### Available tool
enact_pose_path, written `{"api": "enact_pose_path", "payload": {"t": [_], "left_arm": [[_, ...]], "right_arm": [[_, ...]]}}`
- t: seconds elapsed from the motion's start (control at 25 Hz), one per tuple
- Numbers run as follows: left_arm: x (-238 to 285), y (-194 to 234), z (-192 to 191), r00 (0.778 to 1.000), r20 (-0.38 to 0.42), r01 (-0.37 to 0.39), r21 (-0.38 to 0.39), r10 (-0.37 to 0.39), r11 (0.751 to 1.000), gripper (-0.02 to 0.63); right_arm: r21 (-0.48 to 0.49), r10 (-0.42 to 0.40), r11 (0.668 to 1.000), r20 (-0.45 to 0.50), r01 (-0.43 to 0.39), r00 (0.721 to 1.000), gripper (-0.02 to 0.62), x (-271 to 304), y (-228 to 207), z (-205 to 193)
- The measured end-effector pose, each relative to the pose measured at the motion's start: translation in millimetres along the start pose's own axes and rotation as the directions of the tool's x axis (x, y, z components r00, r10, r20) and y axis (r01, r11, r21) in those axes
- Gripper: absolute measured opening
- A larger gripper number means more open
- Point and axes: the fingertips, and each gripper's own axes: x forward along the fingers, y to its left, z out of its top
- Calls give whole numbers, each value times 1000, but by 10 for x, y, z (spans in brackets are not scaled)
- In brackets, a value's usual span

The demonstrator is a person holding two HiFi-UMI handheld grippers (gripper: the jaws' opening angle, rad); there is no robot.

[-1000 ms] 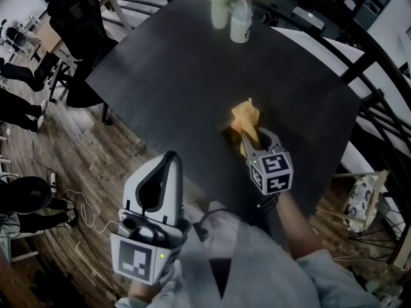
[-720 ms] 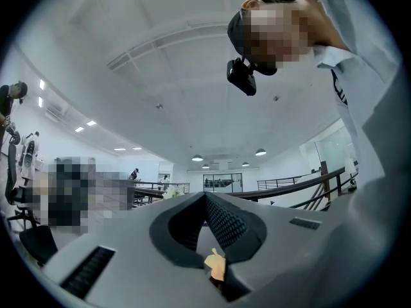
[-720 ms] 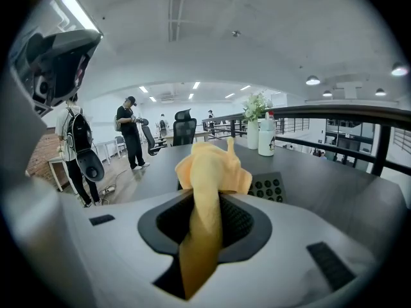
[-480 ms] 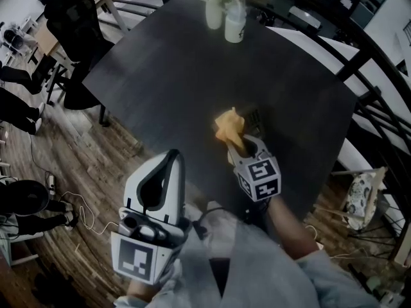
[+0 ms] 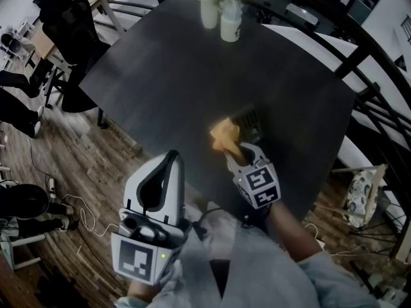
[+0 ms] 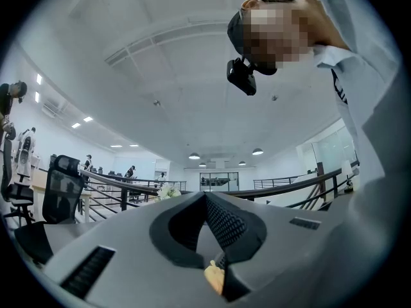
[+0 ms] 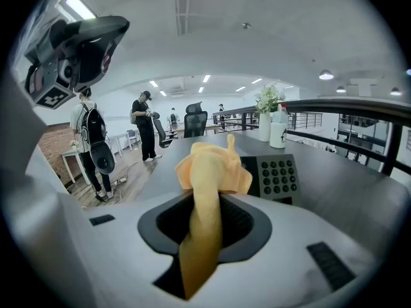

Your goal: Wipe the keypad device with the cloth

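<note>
My right gripper is shut on an orange cloth, whose bunched end rests on the dark table. The dark keypad device lies flat just right of and beyond the cloth. In the right gripper view the cloth runs up between the jaws of the right gripper and overlaps the left edge of the keypad device. My left gripper hangs off the table's near edge, pointing up. In its own view the left gripper is shut on nothing.
A white vase of flowers and a white bottle stand at the table's far edge. A black office chair sits left of the table, and railings run along the right. Two people stand on the wooden floor to the left.
My right gripper has drawn the cloth left and nearer across the table, and more of the keypad now shows at its right. The left gripper has not moved.
</note>
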Motion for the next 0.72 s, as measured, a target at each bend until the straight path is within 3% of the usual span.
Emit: {"api": "enact_pose_path", "payload": {"t": [0.72], "left_arm": [[80,-93,-83,1000,-23,21,-9,-21,1000,14]], "right_arm": [[95,-182,979,-18,183,983,100,-197,-819,-210]]}}
